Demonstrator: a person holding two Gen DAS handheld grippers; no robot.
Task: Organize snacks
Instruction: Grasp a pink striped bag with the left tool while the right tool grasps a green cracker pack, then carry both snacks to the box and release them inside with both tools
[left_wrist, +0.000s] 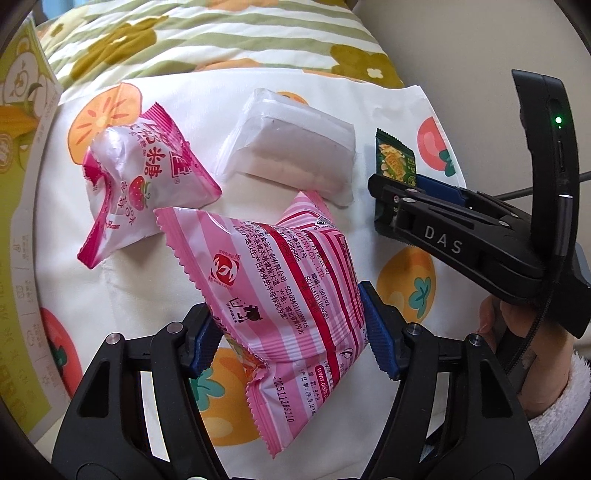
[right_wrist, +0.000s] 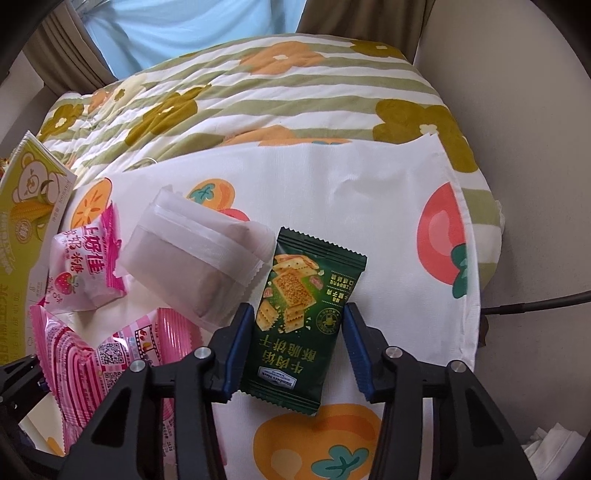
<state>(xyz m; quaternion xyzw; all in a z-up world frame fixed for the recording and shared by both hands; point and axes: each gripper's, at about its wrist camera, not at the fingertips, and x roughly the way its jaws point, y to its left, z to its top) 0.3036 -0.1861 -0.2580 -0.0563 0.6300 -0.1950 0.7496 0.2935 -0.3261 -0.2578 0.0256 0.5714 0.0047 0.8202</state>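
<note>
Striped pink packet (left_wrist: 291, 295) between left claw (left_wrist: 291, 341) fingers

Bed: a quilt (right_wrist: 280, 92) with green stripes and flowers.
On quilt: a white fruit cloth (right_wrist: 369, 192).
On cloth: green packet (right_wrist: 306, 295), clear packet (right_wrist: 192, 251), strawberry packet (left_wrist: 147, 173).

You are in a home bedroom: a quilted bedspread (right_wrist: 280, 92) with green stripes and flowers fills the surface, a fruit-print cloth (right_wrist: 369, 206) lies on it, and curtains (right_wrist: 66, 48) hang by a bright window behind.
</note>
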